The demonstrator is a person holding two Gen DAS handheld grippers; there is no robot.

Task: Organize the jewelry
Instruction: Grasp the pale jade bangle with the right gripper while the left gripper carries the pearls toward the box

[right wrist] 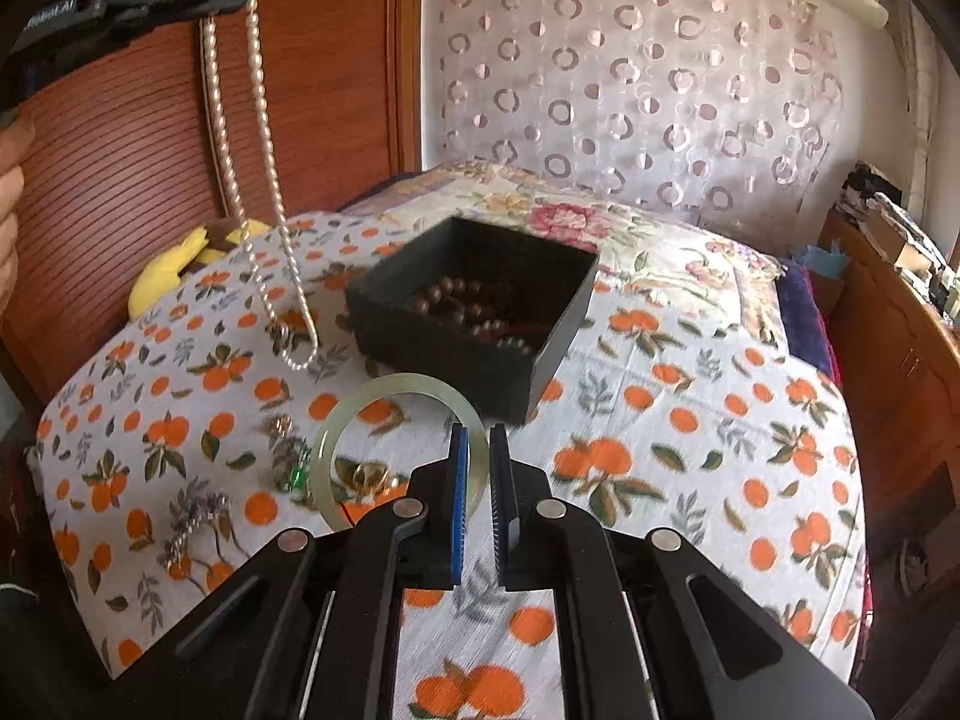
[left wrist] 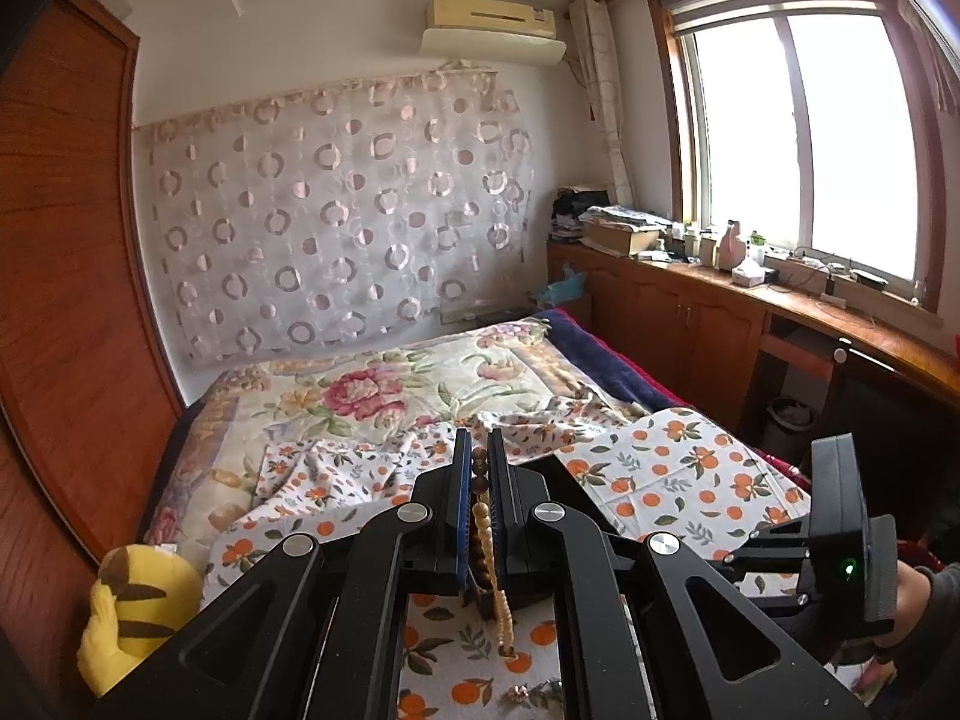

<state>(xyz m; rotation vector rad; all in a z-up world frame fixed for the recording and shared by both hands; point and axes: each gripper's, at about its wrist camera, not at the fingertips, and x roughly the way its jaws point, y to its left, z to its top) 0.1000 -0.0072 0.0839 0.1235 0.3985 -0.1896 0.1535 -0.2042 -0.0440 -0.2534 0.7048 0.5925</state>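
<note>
Left hand-held gripper [left wrist: 479,450] is clamped on a pearl necklace [right wrist: 264,180] dangling above the orange-print cloth [right wrist: 660,420]; right hand-held gripper [right wrist: 478,444] pinches a pale green bangle [right wrist: 384,387] just beside the black box [right wrist: 444,324] of brown beads [right wrist: 456,294] on the bed [left wrist: 360,384].

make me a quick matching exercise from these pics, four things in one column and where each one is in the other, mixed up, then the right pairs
Things
1. pearl necklace
2. green bangle
3. brown beads
4. yellow plush toy

Places
A. inside the black box
B. at the edge of the bed, beside the wooden wardrobe
C. pinched in the right gripper
D. hanging from the left gripper

Pairs: 1-D, 2-C, 3-A, 4-B
</note>
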